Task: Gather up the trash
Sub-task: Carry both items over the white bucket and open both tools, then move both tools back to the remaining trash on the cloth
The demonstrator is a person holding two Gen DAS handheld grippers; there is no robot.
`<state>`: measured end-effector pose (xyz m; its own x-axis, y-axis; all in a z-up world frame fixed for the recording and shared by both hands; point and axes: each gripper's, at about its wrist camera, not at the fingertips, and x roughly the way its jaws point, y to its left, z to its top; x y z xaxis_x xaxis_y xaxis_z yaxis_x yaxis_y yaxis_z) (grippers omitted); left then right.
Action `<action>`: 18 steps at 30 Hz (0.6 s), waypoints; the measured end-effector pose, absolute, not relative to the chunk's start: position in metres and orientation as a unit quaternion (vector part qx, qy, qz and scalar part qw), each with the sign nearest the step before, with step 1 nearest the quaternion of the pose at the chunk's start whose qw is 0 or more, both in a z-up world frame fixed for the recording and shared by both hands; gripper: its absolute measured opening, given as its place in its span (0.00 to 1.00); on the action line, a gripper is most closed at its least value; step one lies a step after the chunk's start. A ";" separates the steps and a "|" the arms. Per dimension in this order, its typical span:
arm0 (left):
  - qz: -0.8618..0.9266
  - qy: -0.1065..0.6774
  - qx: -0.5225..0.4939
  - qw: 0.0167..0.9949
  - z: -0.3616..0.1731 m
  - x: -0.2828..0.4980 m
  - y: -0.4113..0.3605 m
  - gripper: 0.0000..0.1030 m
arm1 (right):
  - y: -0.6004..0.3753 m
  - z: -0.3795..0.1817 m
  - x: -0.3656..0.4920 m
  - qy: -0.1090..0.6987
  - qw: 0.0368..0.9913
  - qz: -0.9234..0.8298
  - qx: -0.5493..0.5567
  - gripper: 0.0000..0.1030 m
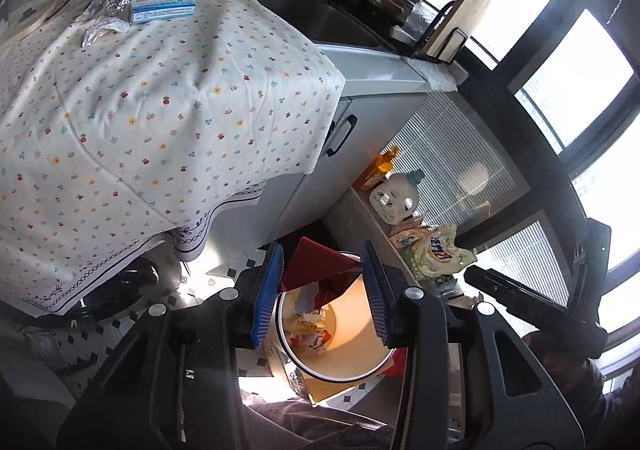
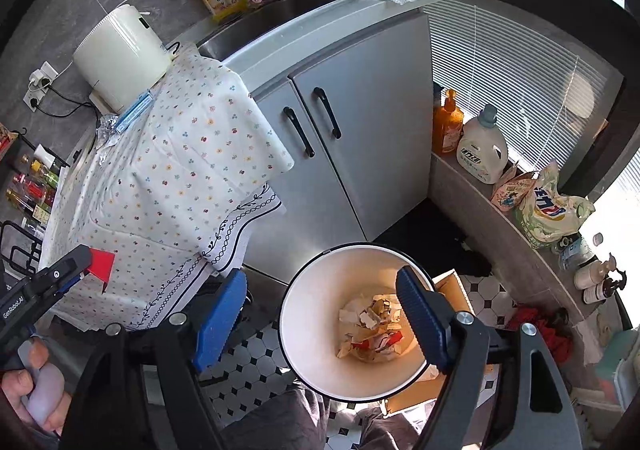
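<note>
My left gripper (image 1: 323, 264) holds a red box-like wrapper (image 1: 316, 268) between its blue pads, above the white trash bin (image 1: 360, 366), which holds crumpled paper and wrappers. In the right wrist view the left gripper (image 2: 86, 266) shows at far left with the red wrapper (image 2: 102, 264) in it. My right gripper (image 2: 320, 290) is open and empty above the bin (image 2: 316, 290). On the flowered tablecloth (image 1: 140, 109) lie a blue-white box (image 1: 162, 9), a foil ball (image 1: 114, 3) and clear plastic wrap (image 1: 100, 25).
A cream kettle (image 2: 120, 49) stands at the table's back. A grey cabinet (image 2: 352, 121) with sink is beside it. Detergent bottles (image 2: 482, 145) and bags (image 2: 548, 209) sit on a ledge at right. A cardboard box (image 2: 452, 286) lies by the bin.
</note>
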<state>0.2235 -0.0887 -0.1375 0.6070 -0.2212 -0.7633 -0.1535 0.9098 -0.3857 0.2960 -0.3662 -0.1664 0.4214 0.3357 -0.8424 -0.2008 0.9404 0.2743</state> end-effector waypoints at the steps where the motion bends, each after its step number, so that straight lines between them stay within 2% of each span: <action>1: -0.030 0.447 -0.207 0.870 -0.139 0.228 -0.097 0.39 | -0.373 -0.165 0.293 0.511 0.843 0.153 0.067 0.74; 11: -0.128 0.496 -0.144 0.847 -0.152 0.263 -0.178 0.40 | -0.457 -0.163 0.264 0.501 0.855 0.060 0.118 0.76; 13: -0.143 0.511 -0.133 0.837 -0.156 0.268 -0.192 0.49 | -0.470 -0.163 0.258 0.498 0.856 0.048 0.128 0.76; 15: -0.150 0.515 -0.125 0.835 -0.156 0.270 -0.202 0.68 | -0.480 -0.162 0.253 0.495 0.857 0.037 0.136 0.76; 18: -0.161 0.509 -0.127 0.836 -0.151 0.270 -0.205 0.75 | -0.492 -0.161 0.250 0.493 0.856 0.026 0.154 0.76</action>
